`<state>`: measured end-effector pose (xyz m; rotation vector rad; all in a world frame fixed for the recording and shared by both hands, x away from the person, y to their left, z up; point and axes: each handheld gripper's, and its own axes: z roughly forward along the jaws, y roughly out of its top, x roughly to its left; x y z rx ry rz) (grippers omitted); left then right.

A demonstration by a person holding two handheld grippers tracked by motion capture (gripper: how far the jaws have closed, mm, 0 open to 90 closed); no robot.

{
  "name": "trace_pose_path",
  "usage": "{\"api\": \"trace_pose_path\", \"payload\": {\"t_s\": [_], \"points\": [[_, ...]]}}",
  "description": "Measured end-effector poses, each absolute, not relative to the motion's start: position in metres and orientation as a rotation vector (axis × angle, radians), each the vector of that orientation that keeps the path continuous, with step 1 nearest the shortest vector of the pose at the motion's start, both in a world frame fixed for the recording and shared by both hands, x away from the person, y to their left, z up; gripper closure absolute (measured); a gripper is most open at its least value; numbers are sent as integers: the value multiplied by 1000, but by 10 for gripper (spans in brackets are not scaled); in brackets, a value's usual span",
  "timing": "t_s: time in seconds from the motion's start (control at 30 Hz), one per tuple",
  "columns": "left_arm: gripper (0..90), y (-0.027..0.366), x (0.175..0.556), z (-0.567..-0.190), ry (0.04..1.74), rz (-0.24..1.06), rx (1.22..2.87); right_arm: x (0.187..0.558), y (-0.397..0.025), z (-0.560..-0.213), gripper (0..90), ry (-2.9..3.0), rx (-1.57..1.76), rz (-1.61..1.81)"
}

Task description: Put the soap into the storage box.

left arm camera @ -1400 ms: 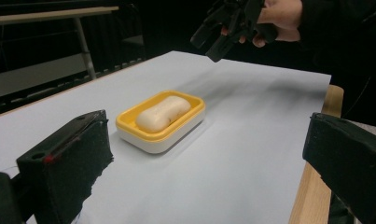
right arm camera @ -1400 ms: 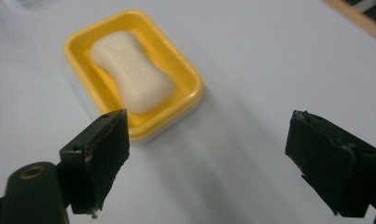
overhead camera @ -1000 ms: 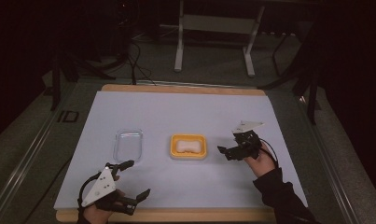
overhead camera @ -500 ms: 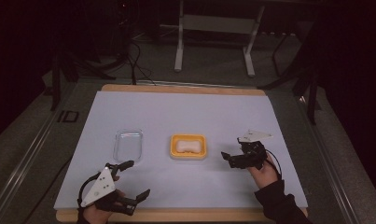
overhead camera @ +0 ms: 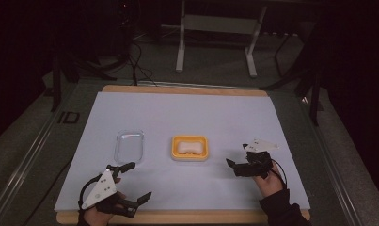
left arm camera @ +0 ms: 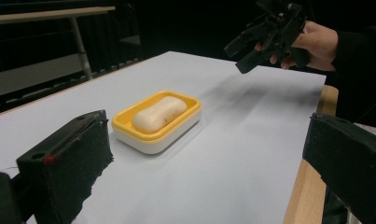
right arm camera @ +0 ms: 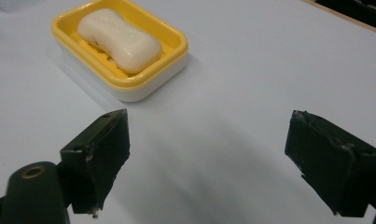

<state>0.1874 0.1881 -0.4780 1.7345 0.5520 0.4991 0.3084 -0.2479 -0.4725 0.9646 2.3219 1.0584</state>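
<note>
A yellow soap dish holding a white bar of soap sits mid-table. In the high view my left gripper is open near the front left edge, apart from the dish. My right gripper is open to the right of the dish, held above the sheet. The left gripper view has the dish and soap ahead of my open left gripper, with the right gripper beyond. In the right gripper view the dish and soap lie ahead and left of my empty right gripper.
A clear plastic tray lies left of the soap dish. A pale sheet covers the wooden table, whose bare front edge shows. A metal stand is on the floor beyond the table.
My right gripper has drawn back toward the table's front edge and slightly right, away from the soap dish. The left gripper has stayed put.
</note>
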Motion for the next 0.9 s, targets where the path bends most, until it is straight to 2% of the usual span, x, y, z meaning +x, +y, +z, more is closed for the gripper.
{"api": "trace_pose_path", "payload": {"t_s": [0.9], "points": [[11, 187, 188, -478, 553, 497, 1742, 295, -262, -475, 137, 2243, 1027, 1102]]}}
